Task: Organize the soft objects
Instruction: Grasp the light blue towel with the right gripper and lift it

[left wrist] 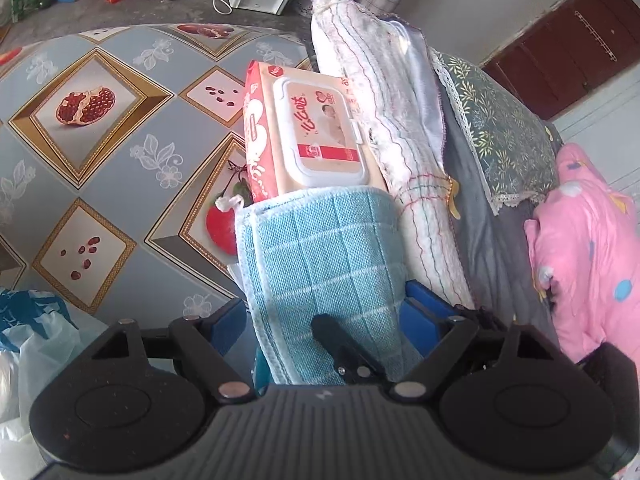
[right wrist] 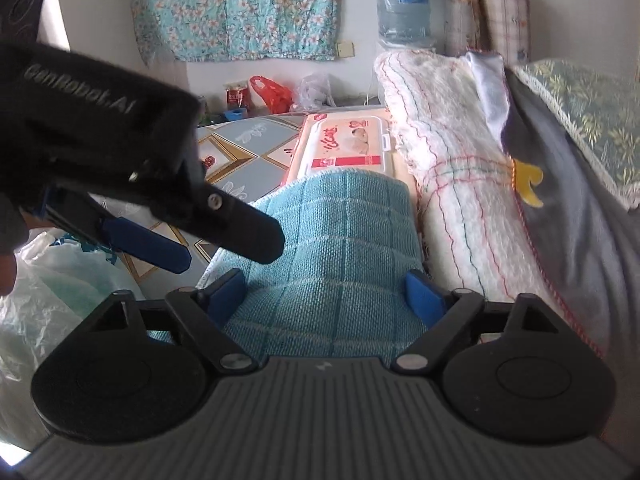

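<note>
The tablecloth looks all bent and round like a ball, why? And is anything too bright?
Left wrist view: the fisheye lens bows the tablecloth into a dome and darkens the picture's corners; sunlight washes out the top of the white rolled towel. Right wrist view: the wipes pack lid looks pale with glare, the blue towel stays sharp.
</note>
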### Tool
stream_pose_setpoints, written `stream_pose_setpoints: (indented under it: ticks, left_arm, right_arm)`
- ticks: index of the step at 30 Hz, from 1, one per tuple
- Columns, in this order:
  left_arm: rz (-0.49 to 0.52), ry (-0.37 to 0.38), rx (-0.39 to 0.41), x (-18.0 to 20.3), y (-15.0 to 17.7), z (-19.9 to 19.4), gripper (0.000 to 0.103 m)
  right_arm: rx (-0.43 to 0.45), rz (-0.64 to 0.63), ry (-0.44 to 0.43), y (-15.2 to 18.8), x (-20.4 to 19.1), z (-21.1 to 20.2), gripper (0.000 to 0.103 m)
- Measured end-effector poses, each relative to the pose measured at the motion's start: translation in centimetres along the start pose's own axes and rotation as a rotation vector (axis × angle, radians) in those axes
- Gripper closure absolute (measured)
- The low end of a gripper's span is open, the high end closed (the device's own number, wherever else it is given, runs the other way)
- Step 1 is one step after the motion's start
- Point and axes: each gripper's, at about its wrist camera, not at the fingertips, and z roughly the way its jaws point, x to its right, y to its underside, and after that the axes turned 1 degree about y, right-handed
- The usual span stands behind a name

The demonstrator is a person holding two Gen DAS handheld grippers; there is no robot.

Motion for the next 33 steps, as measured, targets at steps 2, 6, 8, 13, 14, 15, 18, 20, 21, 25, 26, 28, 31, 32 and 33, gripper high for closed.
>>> stream_pose_setpoints:
  ticks: [2,6,8,13,14,15,18,20,21,25,26,28,31,32,33]
  left_arm:
    - [-0.002,0.006,0.004,-0.1,-0.1,-0.2,0.018]
    - [-0.014,0.023,0.009,-0.3,-0.1,-0.5,0.018]
    - [-0.016,0.03,0.01,-0.3,0.0,-0.7,0.018]
    - [-0.013,0.062,0.004,-0.1,0.2,-1.1,0.018]
    - [-0.012,0.069,0.005,0.0,0.2,-1.2,0.018]
    - [-0.01,0.076,0.007,0.0,0.2,-1.3,0.018]
    - [0.001,0.095,0.004,0.4,0.0,-1.3,0.018]
    - [0.013,0.1,-0.006,0.6,0.1,-1.0,0.018]
    - [0.014,0.101,-0.007,0.7,0.1,-0.8,0.02]
    - [0.0,0.099,-0.016,0.6,0.2,-0.4,0.051]
    - [-0.004,0.1,-0.022,0.5,0.2,-0.4,0.054]
    - [-0.002,0.106,-0.014,0.5,0.2,-0.7,0.064]
    - [0.025,0.107,0.014,0.9,0.6,-2.2,0.069]
    - [0.031,0.108,0.028,1.0,0.8,-2.9,0.069]
    - [0.038,0.11,0.042,1.0,1.1,-3.7,0.07]
  right_arm:
    - [-0.003,-0.005,0.012,-0.2,0.1,0.0,0.039]
    - [-0.023,-0.01,0.022,-0.4,0.3,0.2,0.048]
    - [-0.022,-0.009,0.021,-0.6,0.3,0.2,0.063]
    - [0.041,-0.056,0.023,-0.4,-0.9,-1.1,0.087]
    - [0.062,-0.091,0.031,-0.2,-1.6,-1.6,0.088]
    - [0.083,-0.133,0.044,0.1,-2.4,-2.1,0.088]
    - [0.15,-0.294,0.115,1.2,-5.2,-3.3,0.088]
    - [0.184,-0.395,0.168,2.1,-7.0,-3.7,0.088]
    - [0.199,-0.431,0.188,2.4,-7.6,-3.8,0.088]
    - [0.227,-0.524,0.219,3.2,-9.3,-4.1,0.089]
    - [0.233,-0.541,0.226,3.4,-9.6,-4.2,0.089]
    - [0.24,-0.567,0.233,3.7,-10.2,-4.5,0.09]
    - [0.272,-0.604,0.259,3.8,-10.7,-5.2,0.09]
    - [0.285,-0.612,0.265,3.7,-11.1,-5.7,0.09]
    - [0.299,-0.619,0.269,3.6,-11.5,-6.2,0.09]
